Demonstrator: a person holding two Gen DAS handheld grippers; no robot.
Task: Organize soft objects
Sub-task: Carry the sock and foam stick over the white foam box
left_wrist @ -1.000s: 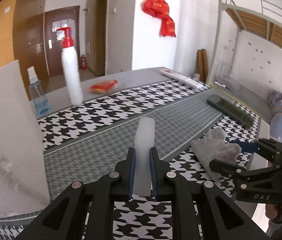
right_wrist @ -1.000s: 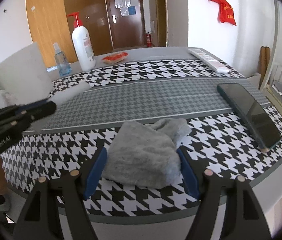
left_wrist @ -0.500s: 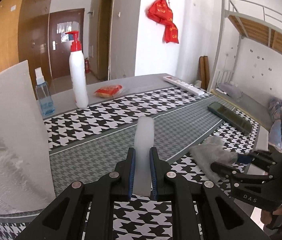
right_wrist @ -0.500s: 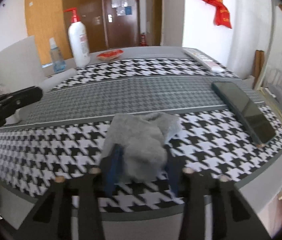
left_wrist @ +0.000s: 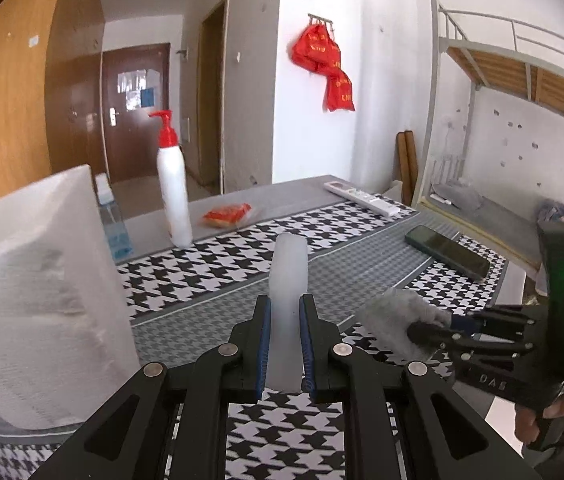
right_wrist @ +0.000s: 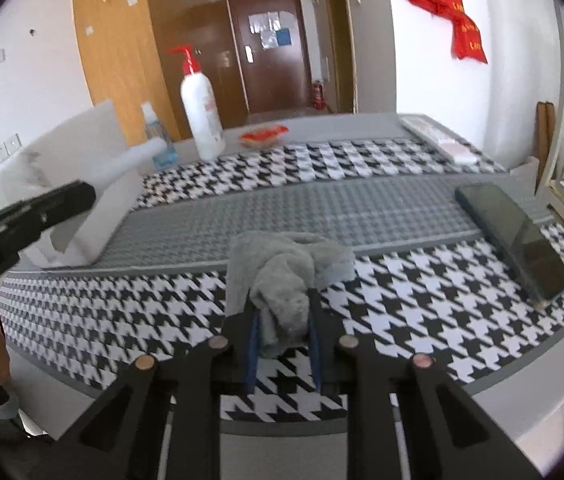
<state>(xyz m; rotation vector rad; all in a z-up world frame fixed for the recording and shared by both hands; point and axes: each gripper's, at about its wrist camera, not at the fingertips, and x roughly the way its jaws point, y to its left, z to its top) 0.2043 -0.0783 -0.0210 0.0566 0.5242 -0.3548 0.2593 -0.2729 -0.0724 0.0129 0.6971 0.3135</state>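
My left gripper point(left_wrist: 285, 304) is shut on a white foam strip point(left_wrist: 288, 268) that sticks out forward above the houndstooth tablecloth point(left_wrist: 210, 276). A grey fluffy cloth point(right_wrist: 282, 272) is bunched between the blue pads of my right gripper point(right_wrist: 282, 300), whose jaws are closing on it. The cloth's near part is pinched and raised, and its far part rests on the tablecloth point(right_wrist: 402, 304). In the left wrist view the right gripper point(left_wrist: 418, 332) holds the cloth point(left_wrist: 394, 316) at lower right. From the right wrist camera, the left gripper point(right_wrist: 82, 196) and the strip point(right_wrist: 134, 158) appear at left.
A large white foam box point(left_wrist: 34, 300) stands at the table's left end. Behind it are a blue spray bottle point(left_wrist: 116, 232) and a red-topped pump bottle point(left_wrist: 173, 196). A red packet point(left_wrist: 228, 213), a white remote point(left_wrist: 362, 199) and a dark phone point(left_wrist: 446, 252) lie further right.
The right jaws have gone from wide around the cloth to pinching it, and its near part has bunched up and lifted. The left gripper has risen with the foam strip.
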